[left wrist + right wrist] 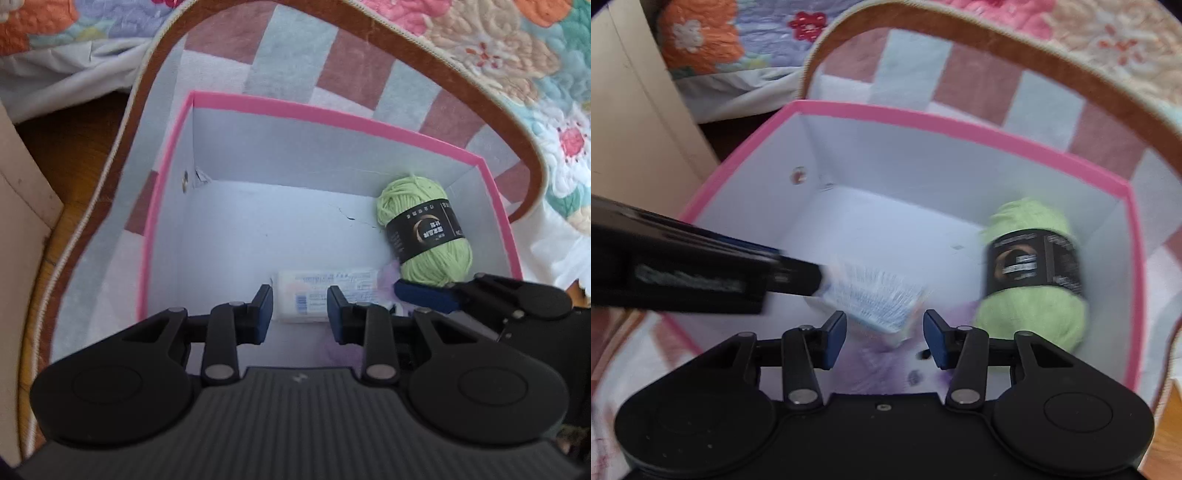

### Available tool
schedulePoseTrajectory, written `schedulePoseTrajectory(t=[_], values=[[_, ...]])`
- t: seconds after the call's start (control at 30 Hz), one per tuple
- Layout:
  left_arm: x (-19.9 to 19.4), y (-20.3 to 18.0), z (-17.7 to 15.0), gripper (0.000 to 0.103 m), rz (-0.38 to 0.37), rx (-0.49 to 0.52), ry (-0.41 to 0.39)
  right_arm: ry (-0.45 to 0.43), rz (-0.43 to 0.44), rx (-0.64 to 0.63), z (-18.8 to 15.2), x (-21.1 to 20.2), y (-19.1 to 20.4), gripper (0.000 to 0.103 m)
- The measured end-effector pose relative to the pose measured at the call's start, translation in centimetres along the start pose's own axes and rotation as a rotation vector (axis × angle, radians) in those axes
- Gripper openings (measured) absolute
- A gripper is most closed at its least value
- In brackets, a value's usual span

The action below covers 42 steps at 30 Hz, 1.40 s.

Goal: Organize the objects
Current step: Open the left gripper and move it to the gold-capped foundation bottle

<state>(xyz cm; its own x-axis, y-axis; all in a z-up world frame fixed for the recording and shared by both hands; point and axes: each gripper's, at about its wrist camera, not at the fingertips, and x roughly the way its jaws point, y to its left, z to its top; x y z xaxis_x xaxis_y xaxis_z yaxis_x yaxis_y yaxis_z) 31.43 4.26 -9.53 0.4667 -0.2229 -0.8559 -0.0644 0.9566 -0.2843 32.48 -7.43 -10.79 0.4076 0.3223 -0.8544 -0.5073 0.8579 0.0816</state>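
Note:
A pink-rimmed box point(332, 122) with a white inside sits on a checked rug. Inside lie a green yarn ball point(424, 229) with a black label and a white tissue pack point(325, 295). My left gripper point(300, 314) is open above the box, its fingers either side of the tissue pack, which rests on the box floor. My right gripper point(884, 338) is open over the box, with the tissue pack point(875, 299) and the yarn ball point(1034, 273) ahead of it. The left gripper's body point(701, 273) enters the right wrist view from the left. The right view is blurred.
The checked rug point(280, 59) has a brown border. A floral quilt point(517, 48) lies behind and to the right. A beige cabinet side point(639, 110) stands at left, with wooden floor point(74, 155) beside it.

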Motion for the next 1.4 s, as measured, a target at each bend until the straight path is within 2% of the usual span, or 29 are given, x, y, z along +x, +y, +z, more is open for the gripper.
schedulePoseTrajectory(t=[0.17, 0.27, 0.33, 0.43, 0.57, 0.67, 0.7, 0.8, 0.93, 1.07, 1.23, 1.4], values=[[-2.1, 0.0, -0.7, 0.03, 0.005, 0.033, 0.007, -0.039, 0.014, 0.027, -0.7, -1.9, 0.5, 0.052], [-3.7, -1.0, -1.3, 0.034, -0.029, 0.112, 0.016, -0.065, 0.031, 0.04, -0.8, -4.0, 1.0, 0.052], [-4.9, -1.7, -1.5, 0.034, -0.049, 0.146, 0.032, -0.055, 0.032, 0.038, -0.9, -5.5, 1.1, 0.053], [-6.6, -2.6, -1.4, 0.034, -0.031, 0.207, 0.06, 0.001, 0.033, 0.013, -0.8, -7.8, 1.4, 0.054], [-9.2, -3.0, -1.5, 0.035, -0.053, 0.268, 0.109, -0.015, 0.114, -0.015, -1.6, -12.2, 1.8, 0.056], [-10.4, -2.4, -1.6, 0.035, -0.013, 0.23, 0.197, -0.022, 0.14, -0.021, -2.5, -15.0, 3.0, 0.056], [-11.0, -2.4, -1.8, 0.035, 0.007, 0.22, 0.206, -0.025, 0.155, -0.009, -3.1, -15.9, 3.5, 0.056], [-13.1, -3.1, -2.6, 0.035, -0.006, 0.246, 0.214, 0.019, 0.215, -0.014, -4.8, -17.9, 4.8, 0.057], [-15.2, -5.3, -4.5, 0.038, 0.016, 0.351, 0.242, 0.029, 0.241, -0.088, -7.4, -20.7, 6.7, 0.057], [-15.5, -6.5, -6.9, 0.038, 0.006, 0.379, 0.315, 0.042, 0.276, -0.105, -10.1, -21.3, 8.0, 0.058], [-14.4, -7.5, -11.6, 0.038, -0.031, 0.396, 0.411, 0.077, 0.275, -0.133, -13.3, -19.9, 9.4, 0.058], [-11.5, -7.2, -15.2, 0.038, 0.032, 0.423, 0.487, 0.056, 0.299, -0.169, -14.8, -18.7, 10.8, 0.058]])
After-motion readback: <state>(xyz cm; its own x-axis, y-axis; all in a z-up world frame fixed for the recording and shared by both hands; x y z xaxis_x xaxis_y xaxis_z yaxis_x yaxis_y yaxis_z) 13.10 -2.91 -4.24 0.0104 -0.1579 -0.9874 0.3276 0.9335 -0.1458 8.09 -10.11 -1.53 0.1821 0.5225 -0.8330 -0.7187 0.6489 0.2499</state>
